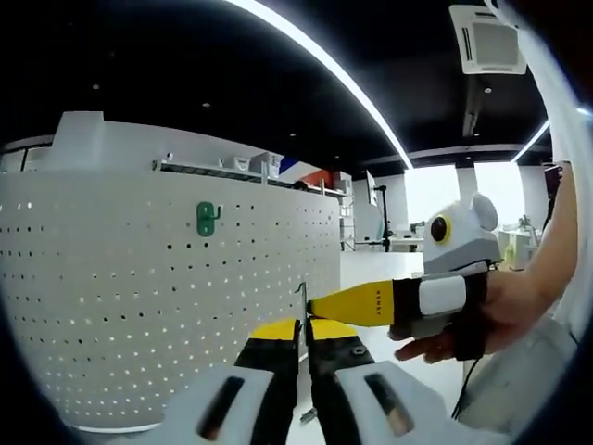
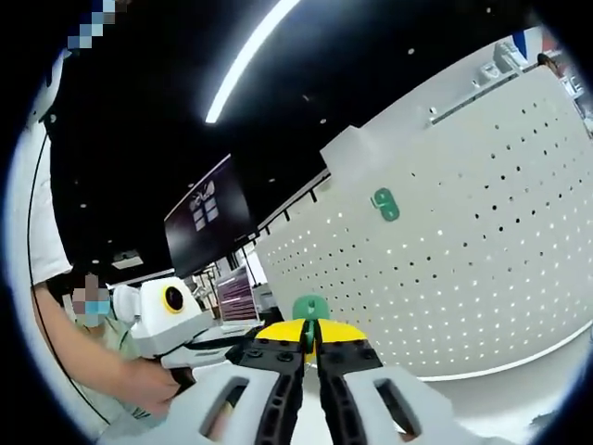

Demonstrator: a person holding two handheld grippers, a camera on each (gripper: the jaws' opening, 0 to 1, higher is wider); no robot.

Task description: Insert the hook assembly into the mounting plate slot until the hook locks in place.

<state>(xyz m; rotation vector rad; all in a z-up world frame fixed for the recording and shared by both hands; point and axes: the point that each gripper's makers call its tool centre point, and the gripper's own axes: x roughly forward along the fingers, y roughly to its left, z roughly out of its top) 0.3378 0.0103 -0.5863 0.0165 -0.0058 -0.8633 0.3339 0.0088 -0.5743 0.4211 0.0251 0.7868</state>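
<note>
The right claw (image 2: pixel 309 345) is clamped on a green hook (image 2: pixel 310 308), at 6 o'clock below the white pegboard (image 2: pixel 482 241). Another green hook (image 1: pixel 208 218) hangs on the pegboard at 10 o'clock in the left gripper view. The left claw (image 1: pixel 303 336) has its jaws together on a thin metal piece (image 1: pixel 302 306).

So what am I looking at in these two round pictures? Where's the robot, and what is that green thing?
There is no robot here: a person holds a two-jaw tool in each hand, and a fisheye camera rides on each tool. The left gripper view looks along the left gripper, whose yellow-tipped jaws stand nearly closed around a thin metal piece. From the right, the right gripper reaches in, held by the person's hand. The right gripper view looks along that tool's own jaws, closed on a green hook piece. Ahead stands a white pegboard full of small holes, upright like a wall, with another green hook already hanging on it. No table surface is visible.
</note>
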